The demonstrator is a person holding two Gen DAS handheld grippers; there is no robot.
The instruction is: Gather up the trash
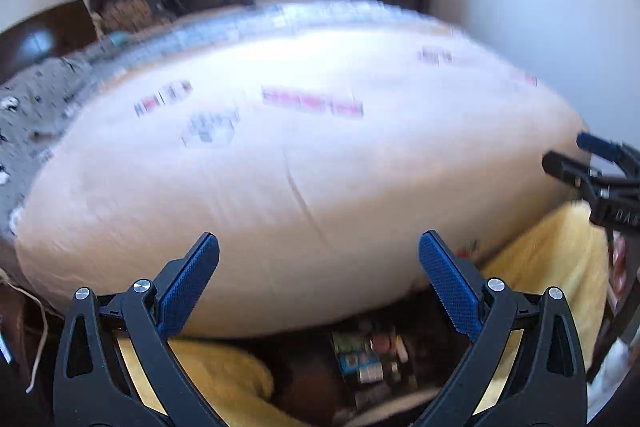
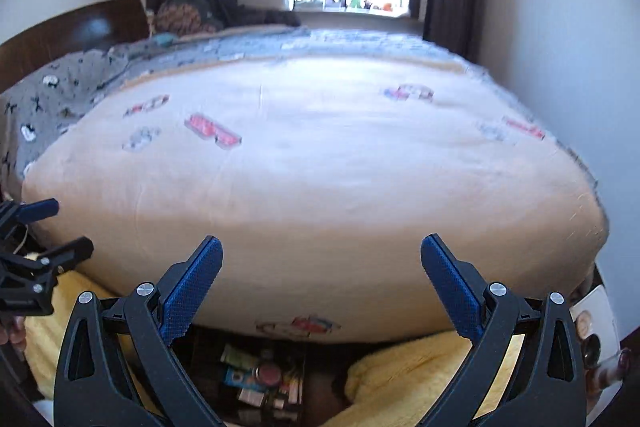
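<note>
Hovering wide open and empty, left gripper [image 1: 319, 255] and right gripper [image 2: 321, 257] face the bed's [image 2: 320, 187] near edge above mixed trash [image 2: 264, 379].

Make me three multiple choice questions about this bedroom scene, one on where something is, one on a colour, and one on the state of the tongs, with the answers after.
1. Where does the heap of small packets and wrappers lie?
A. On top of the bed
B. Low down, below the near edge of the bed, between folds of yellow fabric
C. On the windowsill

2. What colour are the pads on the tongs?
A. Red
B. Green
C. Blue

3. How do the left and right tongs stand?
A. Both open, with nothing between them
B. Both shut on a wrapper
C. Left shut, right open

Answers:
1. B: the packets and wrappers show under the edge of the bed, flanked by yellow fabric.
2. C: the pads are blue.
3. A: the left tongs and the right tongs gape wide and only the bed shows between them.
</note>
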